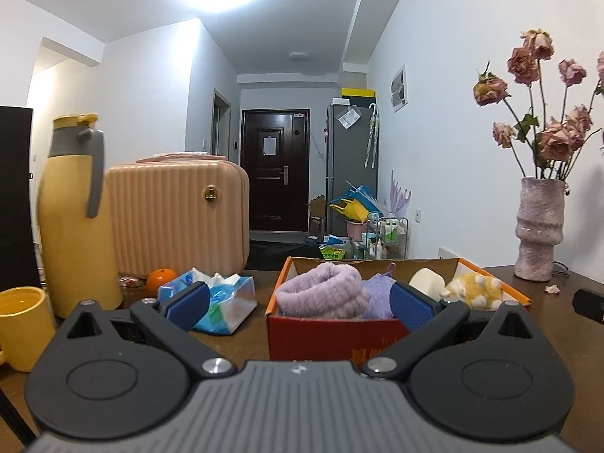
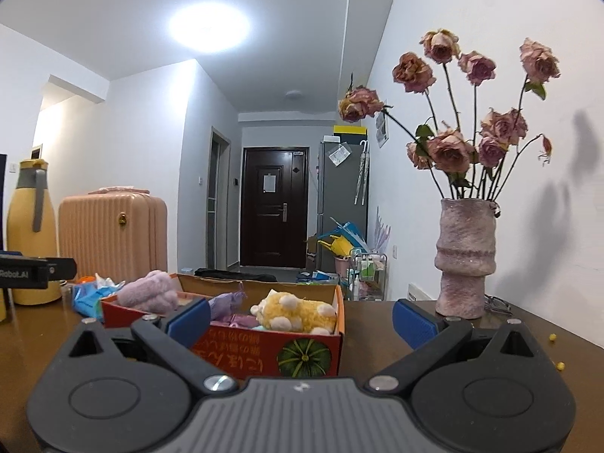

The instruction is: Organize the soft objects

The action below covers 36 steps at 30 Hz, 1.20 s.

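Left wrist view, left to right: yellow mug (image 1: 23, 326), yellow thermos jug (image 1: 71, 219), peach ribbed case (image 1: 177, 219), orange (image 1: 161, 279), blue tissue pack (image 1: 219, 302), all on the brown bench (image 1: 241, 343). Left claw (image 1: 300, 304) spread wide, empty, hovering low just short of the red cardboard box (image 1: 332, 336). Inside the box: rolled lilac fluffy towel (image 1: 322, 292) between the pads, purple cloth (image 1: 377, 296) next, white soft item (image 1: 428, 283), yellow plush toy (image 1: 475, 290) at the right end.

Right wrist view: same box ahead and left of centre, plush toy (image 2: 294, 313) nearest. Right claw (image 2: 302, 319) likewise wide apart, gripping nothing, its left pad overlapping the box's near edge. Pink vase (image 2: 466, 260) of dried roses (image 2: 453, 143) standing well right.
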Available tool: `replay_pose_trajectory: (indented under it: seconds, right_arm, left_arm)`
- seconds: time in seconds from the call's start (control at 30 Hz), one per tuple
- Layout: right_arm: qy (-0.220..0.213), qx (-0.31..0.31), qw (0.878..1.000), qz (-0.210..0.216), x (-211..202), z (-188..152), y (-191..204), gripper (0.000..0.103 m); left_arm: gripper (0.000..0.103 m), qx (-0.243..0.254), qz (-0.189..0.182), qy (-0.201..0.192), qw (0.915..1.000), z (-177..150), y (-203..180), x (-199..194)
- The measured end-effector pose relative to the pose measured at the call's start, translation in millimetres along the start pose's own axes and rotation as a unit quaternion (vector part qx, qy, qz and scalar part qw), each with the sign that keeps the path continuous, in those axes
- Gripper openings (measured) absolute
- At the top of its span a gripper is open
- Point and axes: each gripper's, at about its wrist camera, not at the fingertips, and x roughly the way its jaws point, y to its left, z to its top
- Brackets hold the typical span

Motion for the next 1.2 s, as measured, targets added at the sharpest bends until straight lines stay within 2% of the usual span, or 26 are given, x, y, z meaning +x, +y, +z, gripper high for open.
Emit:
replay_pose_trajectory:
  seconds: [0.33, 0.53, 1.2]
  right_arm:
    - [-0.006, 0.007, 1.000, -0.008, -54.9, -6.3, -3.4, 0.103]
    - [0.001, 0.016, 1.000, -0.013, -63.3, -9.9, -5.2, 0.103]
    - [0.007, 0.019, 1.000, -0.014, -61.7, -12.9, -5.6, 0.103]
  left_arm:
    - [0.103, -0.001, -0.007, 0.007, 1.0000, -10.8, 17.0, -55.1]
    - [0.103, -0.009, -0.004, -0.006, 0.9999, -16.0, 27.1, -81.0]
    - [0.103, -0.002, -0.015, -0.005, 0.9999, -18.9, 25.7, -86.5]
